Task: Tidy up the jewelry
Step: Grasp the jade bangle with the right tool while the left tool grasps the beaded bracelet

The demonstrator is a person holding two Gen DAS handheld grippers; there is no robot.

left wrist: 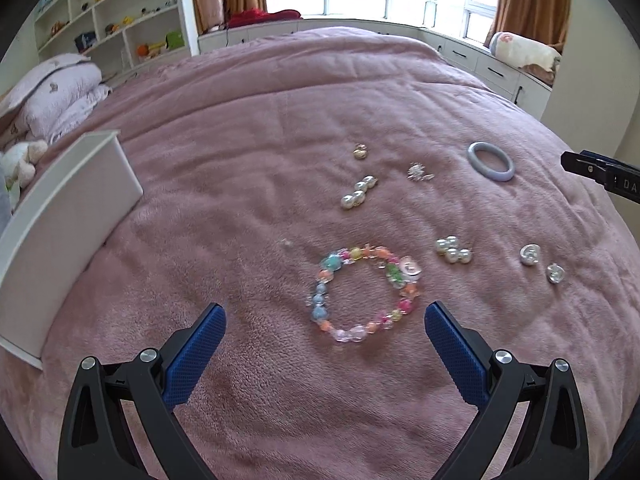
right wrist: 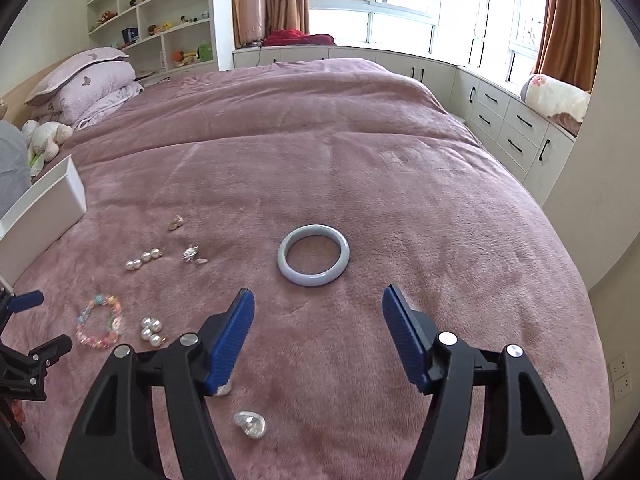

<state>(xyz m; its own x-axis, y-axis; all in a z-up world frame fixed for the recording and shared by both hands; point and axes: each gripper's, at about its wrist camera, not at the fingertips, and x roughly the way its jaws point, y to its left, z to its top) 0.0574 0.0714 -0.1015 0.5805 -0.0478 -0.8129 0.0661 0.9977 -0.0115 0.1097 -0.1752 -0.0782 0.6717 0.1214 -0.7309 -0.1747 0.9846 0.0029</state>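
Both tongs [left wrist: 325,322] [right wrist: 318,312] gape empty over one bangle [right wrist: 313,255], one beaded bracelet [left wrist: 365,293].

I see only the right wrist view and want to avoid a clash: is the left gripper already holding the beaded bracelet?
Observer: No. The left gripper is open. The beaded bracelet lies flat on the blanket in front of its spread fingers, untouched.
Operator: Something shiny is half hidden under one of my fingers. What is it?
Observer: One of two small silver charms. The left wrist view shows both whole, one beside the other without touching, to the right of a pearl cluster.
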